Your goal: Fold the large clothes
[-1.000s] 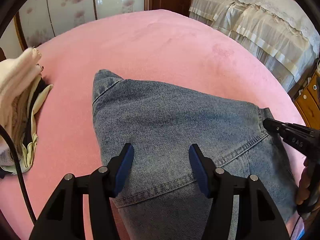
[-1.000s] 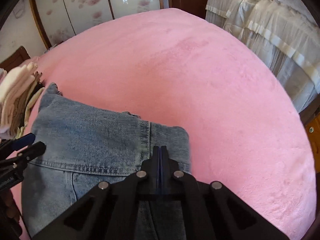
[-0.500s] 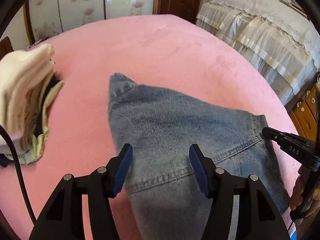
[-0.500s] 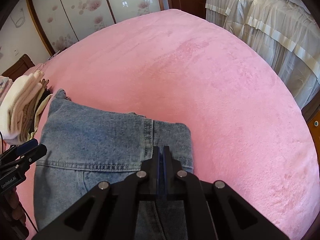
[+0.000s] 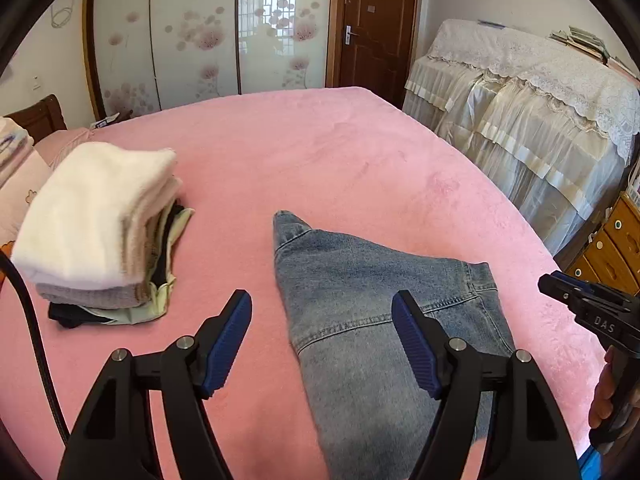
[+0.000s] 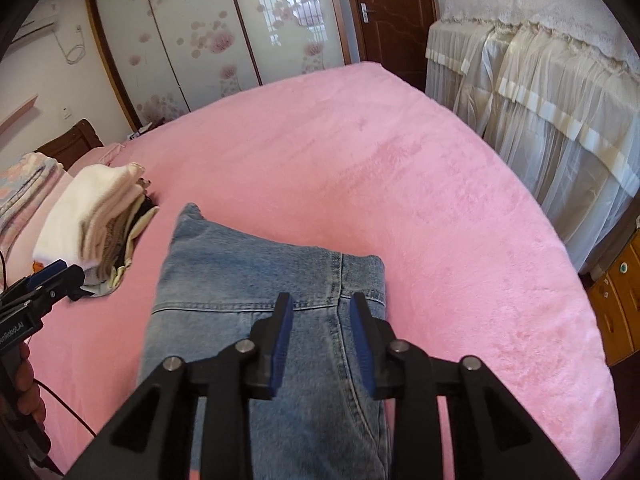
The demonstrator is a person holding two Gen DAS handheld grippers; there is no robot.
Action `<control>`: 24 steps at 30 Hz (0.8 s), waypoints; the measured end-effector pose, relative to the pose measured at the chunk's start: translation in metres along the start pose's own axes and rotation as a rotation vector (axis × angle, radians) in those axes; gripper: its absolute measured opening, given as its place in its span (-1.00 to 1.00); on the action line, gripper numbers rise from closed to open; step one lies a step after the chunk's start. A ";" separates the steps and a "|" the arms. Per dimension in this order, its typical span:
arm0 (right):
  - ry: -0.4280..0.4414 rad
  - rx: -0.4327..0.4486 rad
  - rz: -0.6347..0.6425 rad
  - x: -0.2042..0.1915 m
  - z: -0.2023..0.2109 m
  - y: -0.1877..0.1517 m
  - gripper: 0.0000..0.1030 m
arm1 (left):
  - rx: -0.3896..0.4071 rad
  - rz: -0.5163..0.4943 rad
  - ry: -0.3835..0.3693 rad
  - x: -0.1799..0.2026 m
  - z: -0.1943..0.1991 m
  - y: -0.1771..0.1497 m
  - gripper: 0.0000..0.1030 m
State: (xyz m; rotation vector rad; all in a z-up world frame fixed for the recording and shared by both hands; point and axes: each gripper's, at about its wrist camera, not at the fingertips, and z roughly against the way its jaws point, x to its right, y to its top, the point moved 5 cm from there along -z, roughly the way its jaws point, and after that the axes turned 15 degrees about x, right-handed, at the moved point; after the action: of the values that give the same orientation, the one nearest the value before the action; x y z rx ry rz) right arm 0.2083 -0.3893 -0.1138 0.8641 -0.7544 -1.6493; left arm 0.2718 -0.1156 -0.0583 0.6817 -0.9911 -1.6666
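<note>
Folded blue jeans (image 5: pixel 372 304) (image 6: pixel 240 280) lie flat on the pink bed (image 5: pixel 320 152) (image 6: pixel 440 208). My left gripper (image 5: pixel 322 316) hovers above the jeans' left edge, its jaws opening wide with nothing between them. My right gripper (image 6: pixel 322 318) hangs over the jeans' right part, its jaws opening and apart from the denim. In the left wrist view the right gripper (image 5: pixel 576 292) shows at the right edge in a hand. The right wrist view shows the left gripper (image 6: pixel 52 280) at the left edge.
A stack of folded clothes (image 5: pixel 100 224) (image 6: pixel 96 224) with a white top sits left of the jeans. A lace-covered piece of furniture (image 5: pixel 520 112) stands beyond the bed's right side. A wooden drawer unit (image 5: pixel 612 248) is at the right. A black cable (image 5: pixel 32 320) trails at the left.
Both grippers have risen away from the jeans, which now look smaller. The right gripper went from shut to open. The left jaws spread wider. The jeans stay lying on the bed.
</note>
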 end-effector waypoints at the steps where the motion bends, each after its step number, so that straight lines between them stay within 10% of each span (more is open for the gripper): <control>1: 0.008 0.008 0.007 -0.003 0.008 0.002 -0.37 | 0.002 0.005 0.006 -0.002 0.007 0.001 0.39; 9: 0.055 0.042 0.044 -0.015 0.050 0.007 -0.26 | -0.066 0.026 -0.013 -0.001 0.028 -0.016 0.44; 13: 0.047 0.053 0.059 -0.010 0.056 -0.005 0.51 | -0.167 0.082 -0.047 -0.004 0.011 -0.045 0.45; 24: 0.063 -0.167 -0.018 0.036 -0.011 -0.085 0.51 | -0.410 0.268 -0.169 -0.004 -0.064 -0.138 0.45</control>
State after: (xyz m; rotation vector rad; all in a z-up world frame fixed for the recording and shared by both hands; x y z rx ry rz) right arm 0.1685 -0.4054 -0.1959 0.8017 -0.5584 -1.6672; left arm 0.2591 -0.1128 -0.2099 0.1317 -0.7816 -1.6363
